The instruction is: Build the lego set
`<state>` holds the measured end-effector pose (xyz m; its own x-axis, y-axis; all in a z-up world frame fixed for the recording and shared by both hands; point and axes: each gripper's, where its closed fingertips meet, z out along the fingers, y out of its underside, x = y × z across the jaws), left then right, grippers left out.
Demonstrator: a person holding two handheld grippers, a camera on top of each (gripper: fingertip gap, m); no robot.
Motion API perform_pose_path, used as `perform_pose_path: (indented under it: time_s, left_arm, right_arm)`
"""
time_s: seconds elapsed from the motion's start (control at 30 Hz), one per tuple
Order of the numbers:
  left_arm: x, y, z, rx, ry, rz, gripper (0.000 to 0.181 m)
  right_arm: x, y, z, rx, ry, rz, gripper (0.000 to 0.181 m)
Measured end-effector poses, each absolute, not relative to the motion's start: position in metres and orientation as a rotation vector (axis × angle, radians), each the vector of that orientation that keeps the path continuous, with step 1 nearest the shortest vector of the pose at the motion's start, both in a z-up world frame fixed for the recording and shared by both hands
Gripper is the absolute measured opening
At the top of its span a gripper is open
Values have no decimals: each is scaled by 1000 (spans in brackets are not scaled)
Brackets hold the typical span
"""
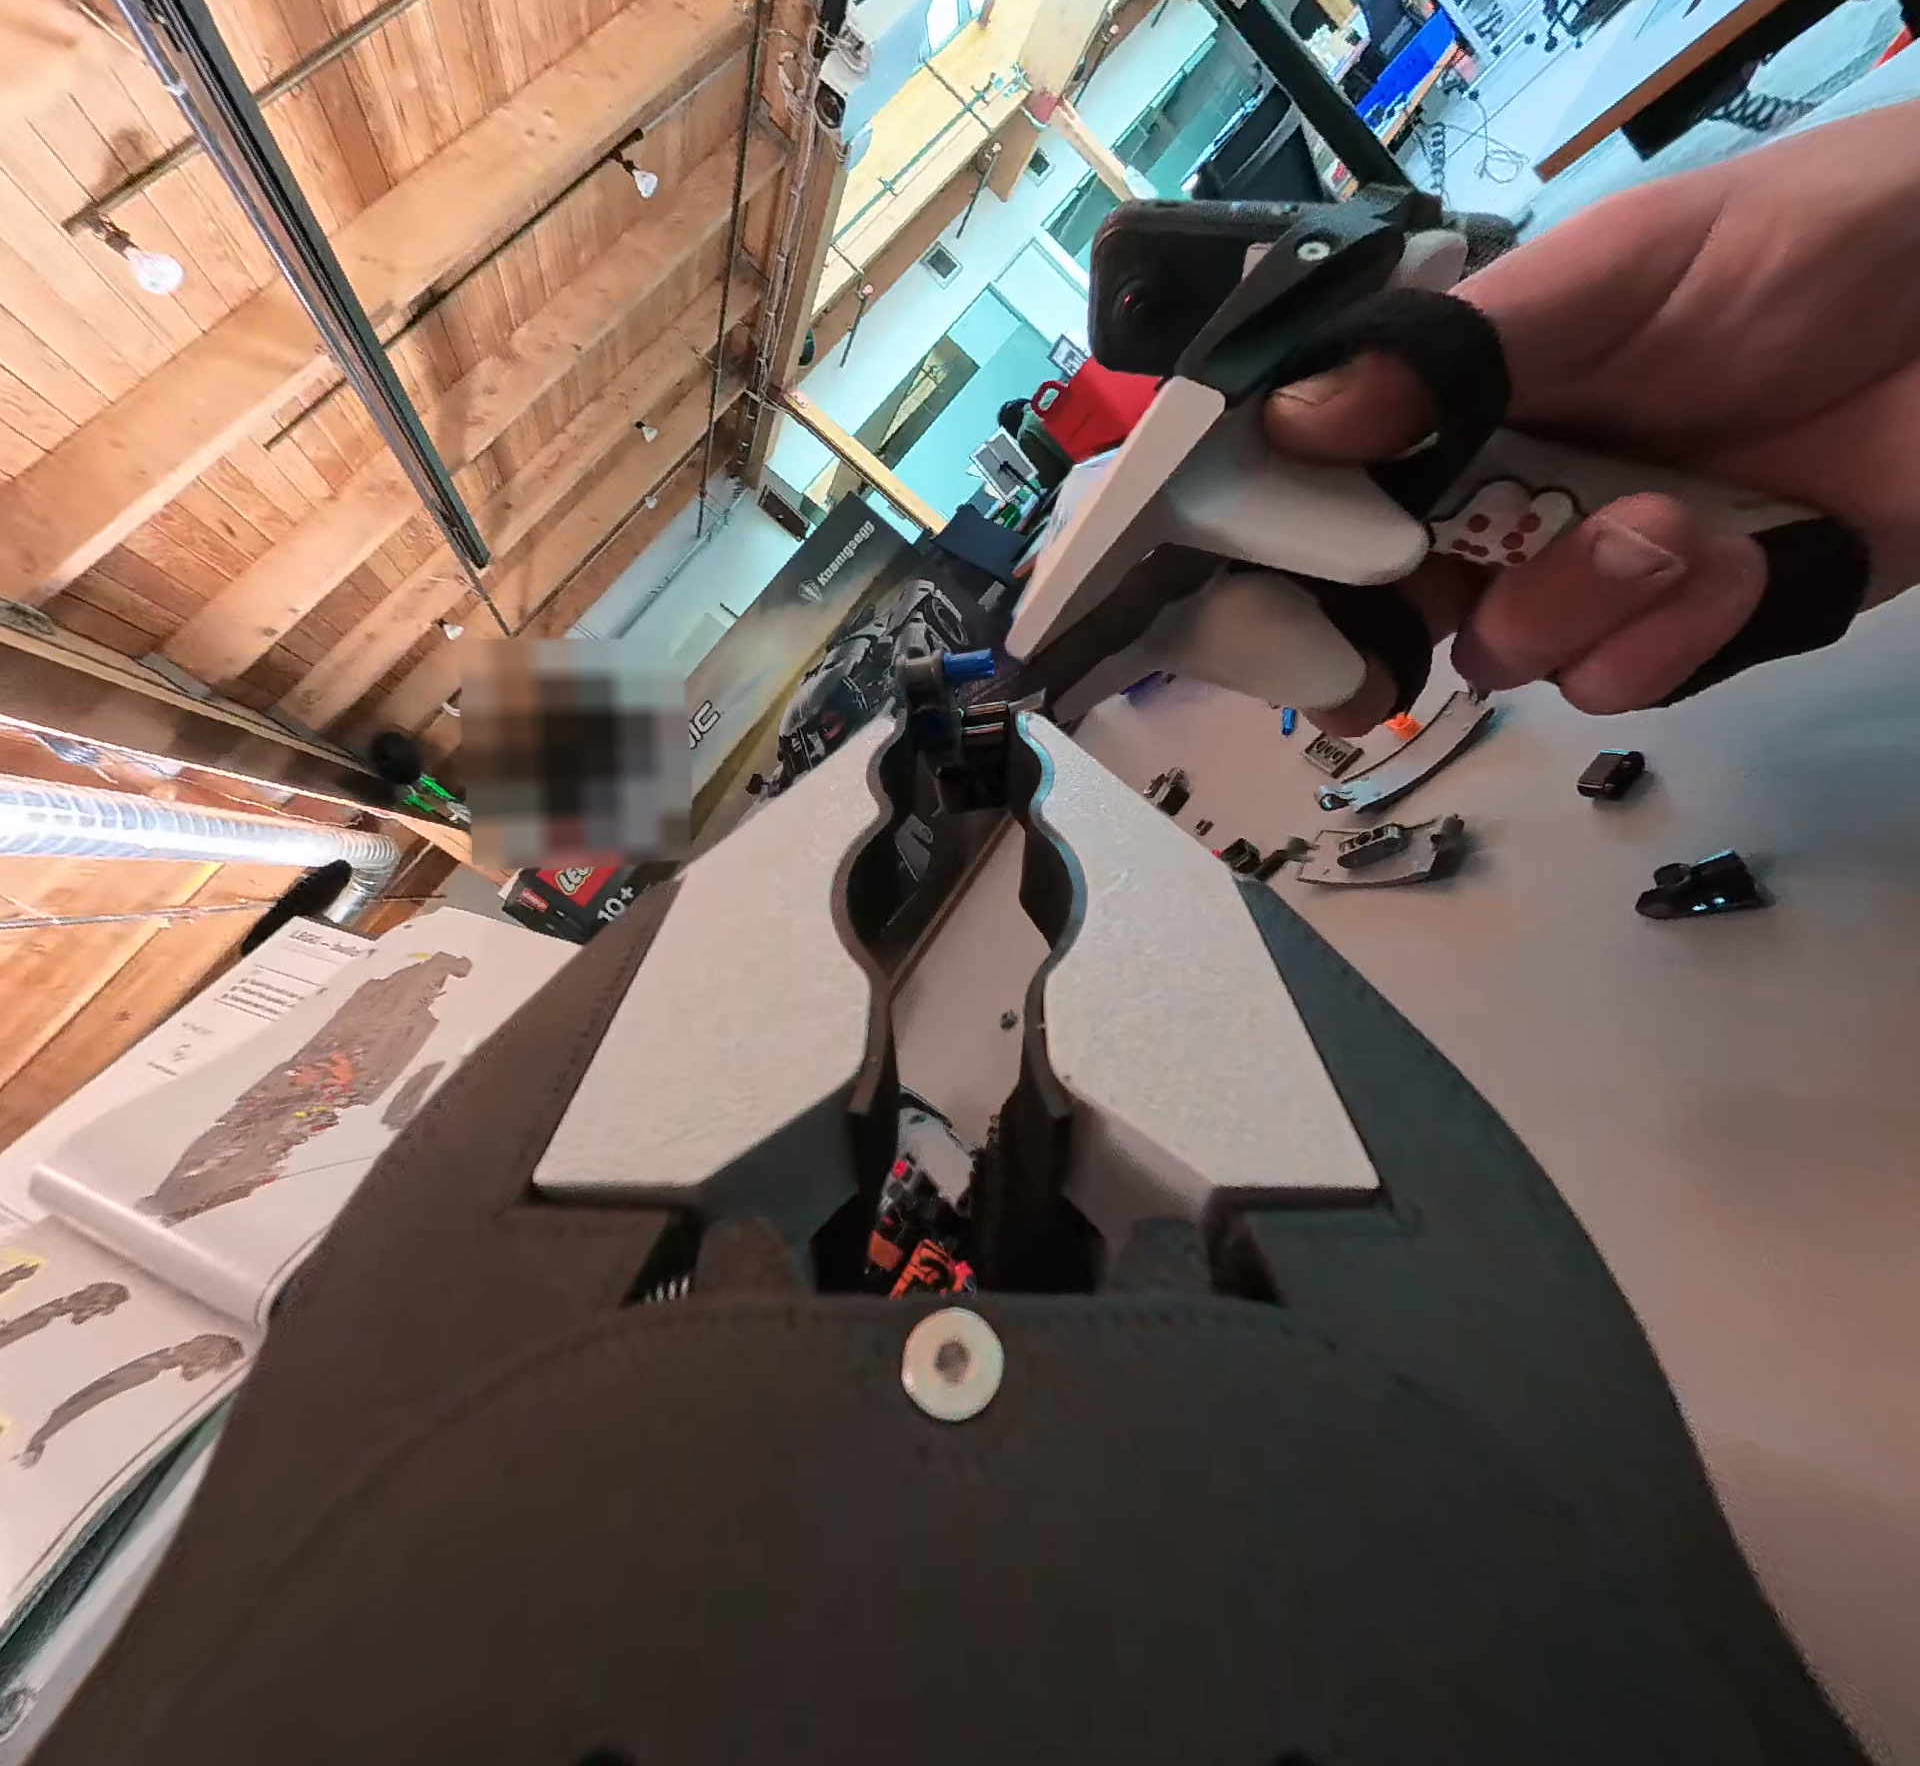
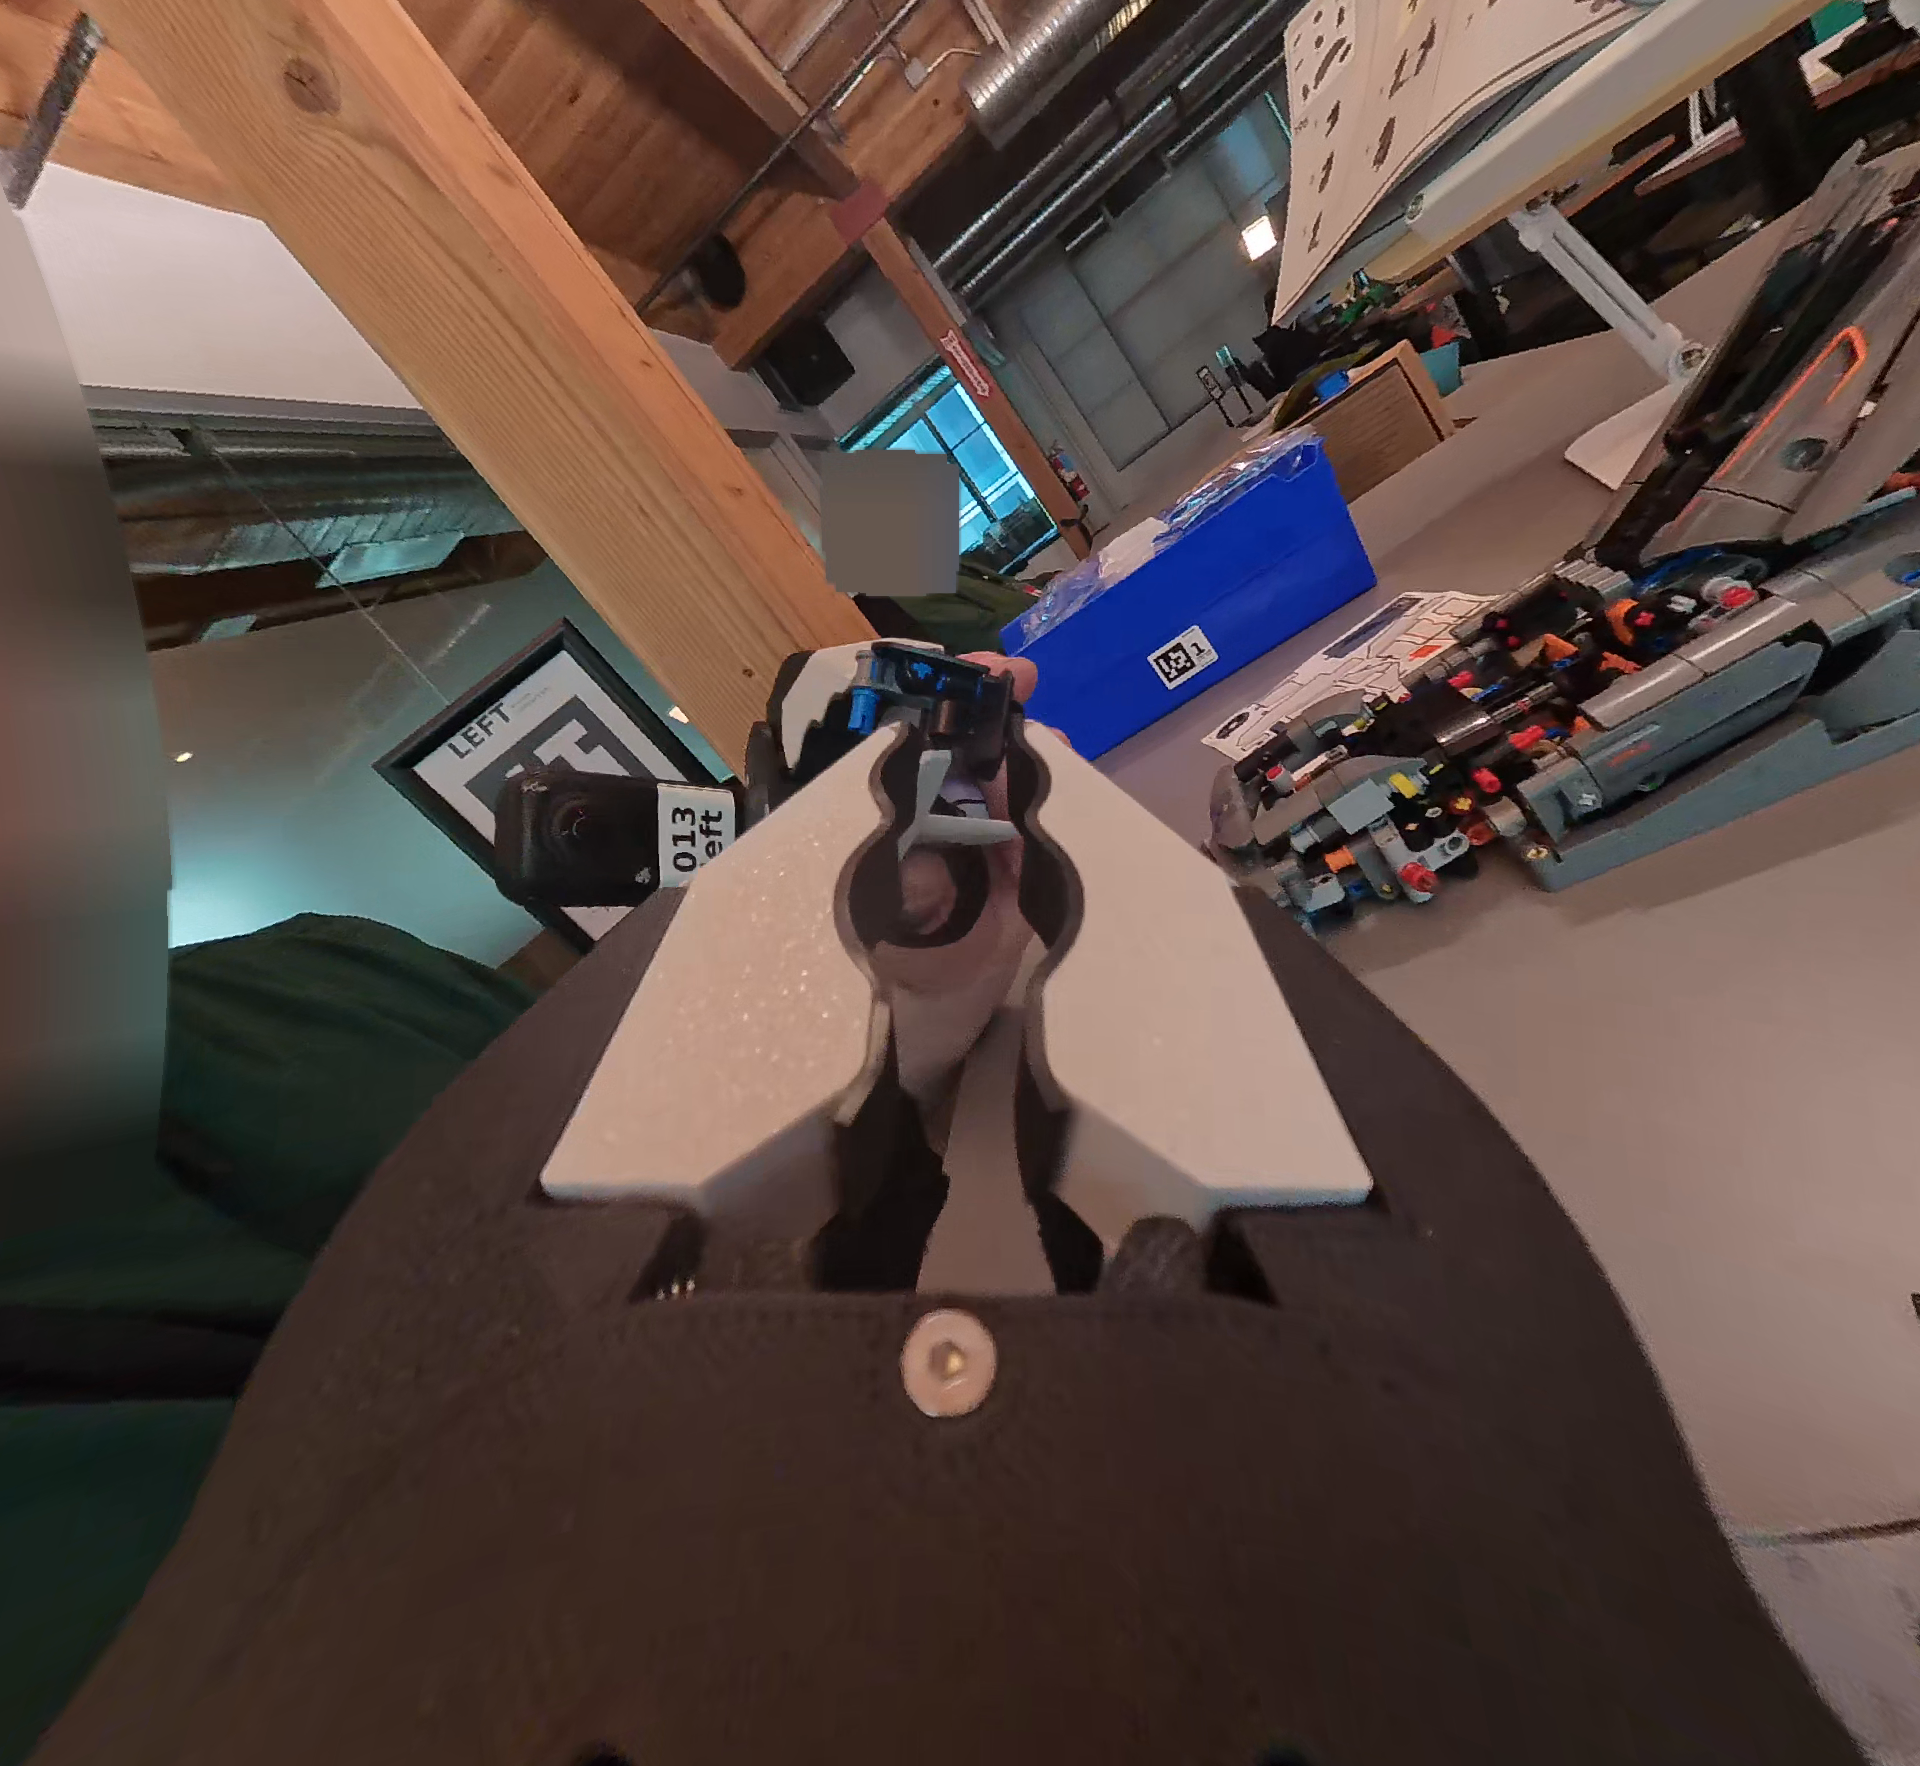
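Pinching one small black-and-blue lego piece (image 1: 961, 729) between your left hand-held gripper (image 1: 961, 737) and right hand-held gripper (image 2: 961, 729), above the table (image 1: 1662, 1041).

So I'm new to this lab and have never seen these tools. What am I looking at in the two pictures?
Each picture comes from a camera mounted on a hand-held two-finger gripper, looking along its white fingers. The left gripper and the right gripper meet in mid-air, both closed on one small black and blue lego piece. A person's hand works the right one. On the grey table lie loose parts, a half-built model, a blue bin and an open instruction booklet.
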<state>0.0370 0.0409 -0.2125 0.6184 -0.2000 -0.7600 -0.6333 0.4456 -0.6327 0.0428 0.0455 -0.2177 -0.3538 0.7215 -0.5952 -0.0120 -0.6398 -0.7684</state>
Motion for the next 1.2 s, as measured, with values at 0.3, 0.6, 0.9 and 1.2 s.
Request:
perform_pose_path:
  time_s: [0.3,0.6,0.9,1.2]
  left_arm:
    - [44,36,-208,-1064,903,313,14]
    - [40,30,-197,-1054,837,200,13]
    - [28,28,-187,-1069,748,-13,13]
    - [19,29,-183,-1072,694,-158,13]
  right_arm:
    - [38,40,-222,-1418,-968,2079,7]
    - [34,34,-212,-1348,-977,2088,6]
    - [26,30,-202,-1302,-985,2035,6]
    - [18,29,-198,-1282,-997,1982,6]
